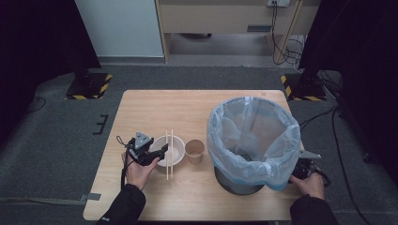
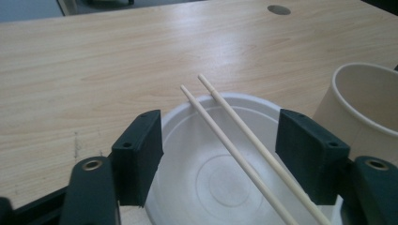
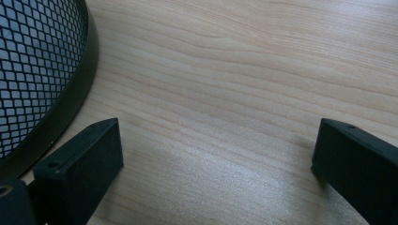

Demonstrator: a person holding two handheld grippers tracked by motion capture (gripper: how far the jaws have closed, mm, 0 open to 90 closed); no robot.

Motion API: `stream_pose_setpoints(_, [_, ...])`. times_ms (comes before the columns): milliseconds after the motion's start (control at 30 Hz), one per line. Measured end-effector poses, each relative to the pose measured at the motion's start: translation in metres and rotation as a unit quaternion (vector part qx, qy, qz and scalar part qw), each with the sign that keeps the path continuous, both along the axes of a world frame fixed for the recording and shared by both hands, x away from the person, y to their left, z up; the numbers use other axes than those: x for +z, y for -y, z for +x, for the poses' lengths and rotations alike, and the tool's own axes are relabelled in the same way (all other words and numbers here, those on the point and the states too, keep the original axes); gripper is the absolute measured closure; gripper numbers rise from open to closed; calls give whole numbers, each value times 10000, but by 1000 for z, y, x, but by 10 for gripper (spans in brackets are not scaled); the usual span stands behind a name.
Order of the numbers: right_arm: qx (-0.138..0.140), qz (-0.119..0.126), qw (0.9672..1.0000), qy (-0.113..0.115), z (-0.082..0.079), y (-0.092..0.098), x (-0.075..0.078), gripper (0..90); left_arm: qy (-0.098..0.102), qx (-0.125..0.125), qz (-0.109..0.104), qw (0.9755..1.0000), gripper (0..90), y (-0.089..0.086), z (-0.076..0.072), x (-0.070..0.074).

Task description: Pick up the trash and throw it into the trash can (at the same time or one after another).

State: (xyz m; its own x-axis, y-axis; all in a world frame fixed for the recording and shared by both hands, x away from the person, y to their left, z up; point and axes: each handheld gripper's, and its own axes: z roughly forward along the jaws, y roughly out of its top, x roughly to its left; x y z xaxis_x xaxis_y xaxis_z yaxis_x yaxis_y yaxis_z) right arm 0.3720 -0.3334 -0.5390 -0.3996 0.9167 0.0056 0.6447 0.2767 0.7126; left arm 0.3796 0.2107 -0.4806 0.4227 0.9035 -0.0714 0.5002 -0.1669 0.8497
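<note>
A white bowl [image 1: 174,151] sits on the wooden table [image 1: 155,108] with two wooden chopsticks [image 1: 169,157] laid across it. My left gripper [image 1: 161,151] reaches over the bowl's left rim. In the left gripper view the left gripper [image 2: 220,129] stands open. Its jaws hang over the bowl [image 2: 211,183], and the chopsticks [image 2: 234,140] run between them untouched. A brown paper cup [image 1: 194,151] stands just right of the bowl. My right gripper [image 1: 301,168] rests at the table's right edge behind the bin, and in its own view the right gripper [image 3: 218,136] stands open over bare wood.
A black mesh bin [image 1: 239,185] lined with a pale blue plastic bag [image 1: 253,136] takes up the table's right half; its mesh wall [image 3: 37,70] is just left of my right gripper. The paper cup [image 2: 366,103] is close to the left gripper's right jaw.
</note>
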Motion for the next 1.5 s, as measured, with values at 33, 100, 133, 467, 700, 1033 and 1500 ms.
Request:
stream_pose_setpoints(33, [11, 0, 10000, 1, 0, 0, 0, 24, -42, 0, 17, 10000, 343, 1, 0, -1])
stream_pose_setpoints(100, [14, 3, 10000, -4, 0, 0, 0, 25, -157, -31, 68, 9998, 370, 4, 1, -6])
stream_pose_setpoints(133, [17, 1, 10000, 2, 0, 0, 0, 25, -189, -58, 86, 9998, 381, 6, 2, -7])
stream_pose_setpoints(467, [28, 1, 10000, 5, 0, 0, 0, 26, -538, -10, 226, 9983, 512, 15, 5, -15])
stream_pose_setpoints(700, [43, 6, 10000, 5, 0, 0, 0, 27, -725, 122, 301, 9968, 595, 16, 6, -16])
stream_pose_setpoints(1033, [47, 7, 10000, 2, 0, 0, 0, 27, -890, 286, 359, 9950, 738, 12, 6, -15])
stream_pose_setpoints(1500, [51, 9, 10000, -1, 0, 0, 0, 27, -1024, 425, 489, 9926, 849, 7, 8, -15])
